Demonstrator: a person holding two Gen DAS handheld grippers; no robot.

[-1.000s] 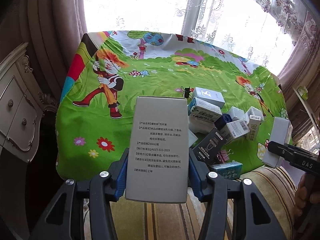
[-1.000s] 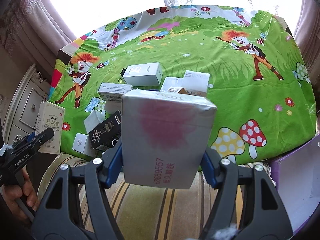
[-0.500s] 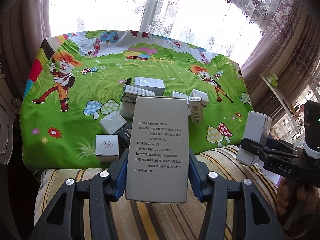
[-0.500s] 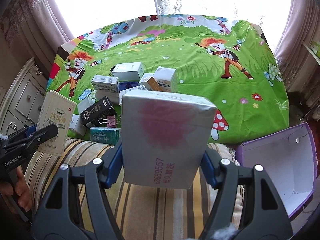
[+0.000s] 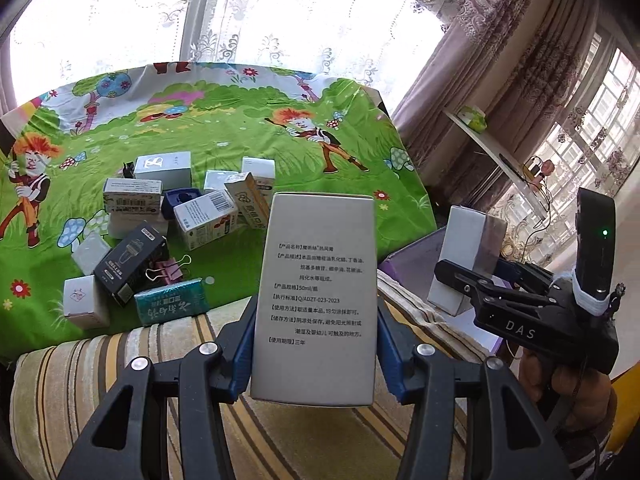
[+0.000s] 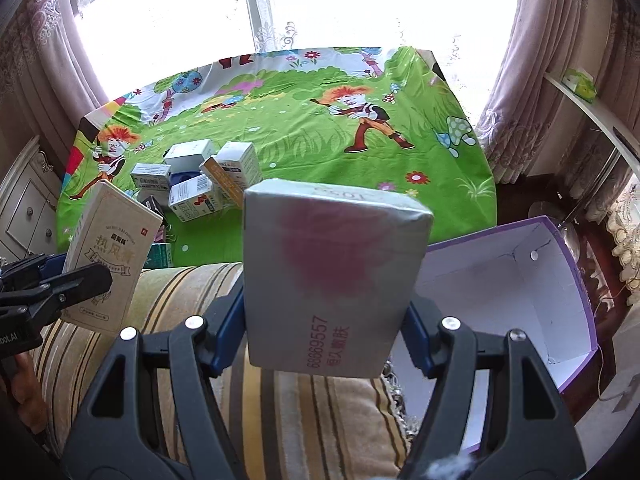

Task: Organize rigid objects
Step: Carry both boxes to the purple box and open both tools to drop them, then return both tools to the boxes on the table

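Note:
My left gripper (image 5: 316, 356) is shut on a tall beige carton (image 5: 318, 292) with printed text, held upright over the striped sofa edge; it also shows in the right wrist view (image 6: 110, 252). My right gripper (image 6: 324, 340) is shut on a grey wrapped box (image 6: 332, 280) with a pink blotch; it also shows in the left wrist view (image 5: 466, 256). A purple open box (image 6: 516, 292) with a white inside lies to the right of the grey box. Several small cartons (image 5: 204, 216) lie clustered on the green cartoon cloth (image 5: 240, 132).
A black carton (image 5: 130, 262), a teal pack (image 5: 172, 306) and pink binder clips (image 5: 166, 270) lie near the cloth's front edge. The striped sofa (image 6: 180, 320) is below both grippers. A white dresser (image 6: 24, 208) stands left, curtains and a shelf (image 5: 492, 148) right.
Both grippers have swung to the right with their boxes. The carton cluster has shifted left in both views, and the purple box has come much further into the right wrist view.

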